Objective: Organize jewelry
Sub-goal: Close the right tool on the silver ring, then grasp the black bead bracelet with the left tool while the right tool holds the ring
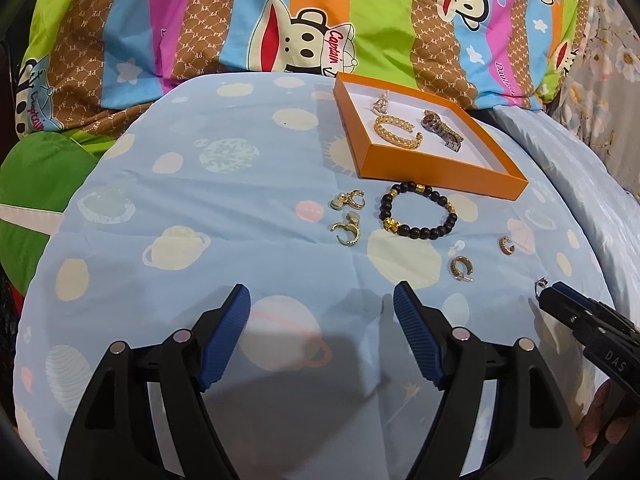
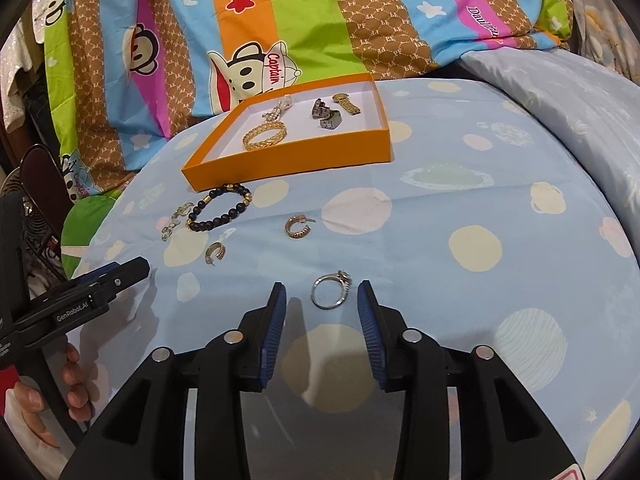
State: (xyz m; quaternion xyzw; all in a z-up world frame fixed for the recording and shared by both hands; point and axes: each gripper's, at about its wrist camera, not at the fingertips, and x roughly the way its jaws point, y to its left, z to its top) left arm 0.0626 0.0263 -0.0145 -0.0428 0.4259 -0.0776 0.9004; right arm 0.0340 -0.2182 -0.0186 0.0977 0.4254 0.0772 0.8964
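My left gripper (image 1: 322, 300) is hovering spread wide over bare blue sheet (image 1: 200, 200), well short of the beaded bracelet (image 1: 418, 212) lying beside the orange tray (image 1: 436, 170). My right gripper (image 2: 322, 300) is gaping, fingers flanking the silver ring (image 2: 331, 290) without touching. "Captain" is showing on the striped blanket (image 2: 280, 20).

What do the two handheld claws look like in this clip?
Both match: the left claw and right claw have black plastic frames, ribbed blue pads and round silver studs. White lettering marks their sides. Bare fingers grip one; no cables visible.
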